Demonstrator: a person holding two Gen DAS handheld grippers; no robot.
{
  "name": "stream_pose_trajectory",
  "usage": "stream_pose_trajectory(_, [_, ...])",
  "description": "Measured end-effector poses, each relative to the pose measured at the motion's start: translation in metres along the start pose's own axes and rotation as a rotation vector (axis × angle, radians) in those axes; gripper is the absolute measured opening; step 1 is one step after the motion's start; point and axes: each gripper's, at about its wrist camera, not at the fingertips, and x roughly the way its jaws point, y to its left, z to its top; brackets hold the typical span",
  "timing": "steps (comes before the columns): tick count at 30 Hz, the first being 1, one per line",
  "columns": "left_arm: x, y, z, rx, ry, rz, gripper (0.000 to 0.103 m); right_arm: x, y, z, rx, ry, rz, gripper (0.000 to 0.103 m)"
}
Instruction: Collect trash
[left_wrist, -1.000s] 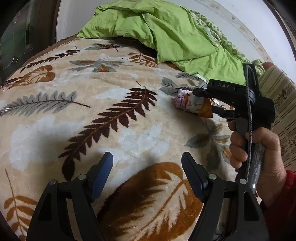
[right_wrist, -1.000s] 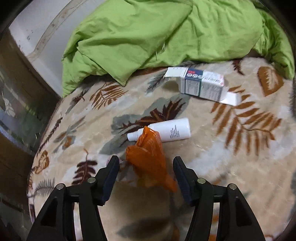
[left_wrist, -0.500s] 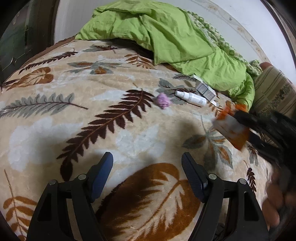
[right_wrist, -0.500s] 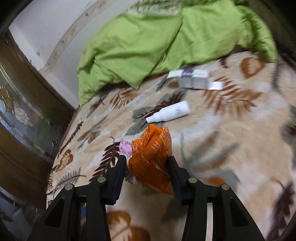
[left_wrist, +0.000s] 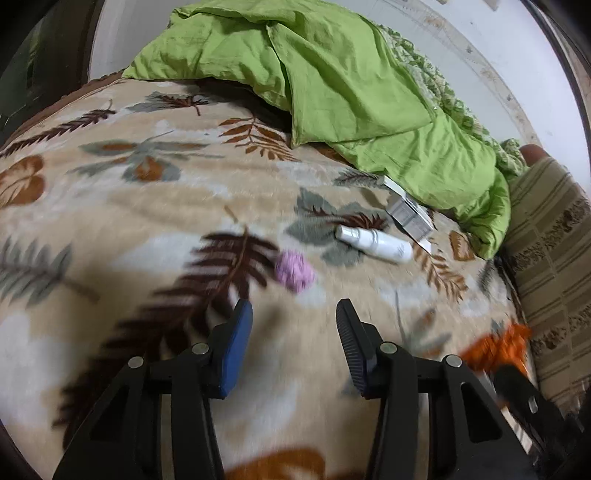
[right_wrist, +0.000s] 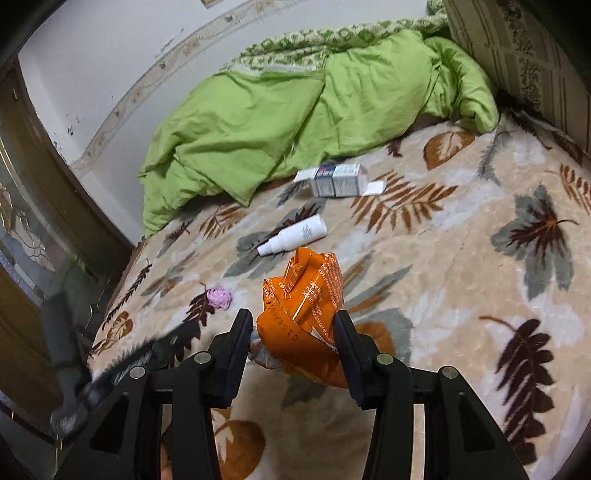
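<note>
A leaf-patterned blanket (right_wrist: 461, 251) covers the bed, green duvet (right_wrist: 258, 122) upper centre. The right gripper (right_wrist: 293, 328) clamps an orange wrapper (right_wrist: 303, 314); the left gripper (left_wrist: 293, 332), just closing, holds nothing below a pink wad (left_wrist: 293, 269).

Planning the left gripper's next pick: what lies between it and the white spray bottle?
In the left wrist view, a crumpled pink wad lies on the blanket between the left gripper and the white spray bottle.

In the left wrist view the orange wrapper (left_wrist: 496, 347) is a motion-blurred smear, partly hidden behind the right tongs (left_wrist: 517, 387). The small print on the carton (right_wrist: 338, 181) and the spray bottle (right_wrist: 295, 234) is too small to read. The left tongs (right_wrist: 110, 380) appear only as a grey blur.
</note>
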Motion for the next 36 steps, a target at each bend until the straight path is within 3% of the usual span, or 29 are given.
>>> stream_pose_trajectory(3, [0.024,-0.005,0.010,0.007,0.029,-0.013,0.035,0.002,0.003,0.002,-0.006,-0.001,0.021,0.049])
stream_pose_trajectory(6, [0.044,-0.008,0.015,0.037,0.044,0.027,0.034,0.005,0.003,0.004,-0.003,0.003,0.026,0.049])
stream_pose_trajectory(8, [0.053,-0.005,0.016,0.032,0.048,0.029,0.028,0.007,0.001,0.005,0.011,0.008,0.030,0.049])
stream_pose_trajectory(15, [0.044,-0.003,0.015,0.040,0.014,0.016,0.025,0.012,0.003,0.005,0.006,0.021,0.034,0.049])
stream_pose_trajectory(24, [-0.010,-0.030,-0.012,0.164,-0.063,0.055,0.025,0.004,0.004,0.000,-0.048,-0.001,-0.018,0.049])
stream_pose_trajectory(30, [-0.065,-0.037,-0.030,0.173,-0.121,0.047,0.025,-0.021,0.007,-0.009,-0.116,-0.041,-0.023,0.049])
stream_pose_trajectory(36, [-0.110,-0.043,-0.059,0.225,-0.114,0.026,0.025,-0.050,0.009,-0.023,-0.128,-0.074,-0.022,0.049])
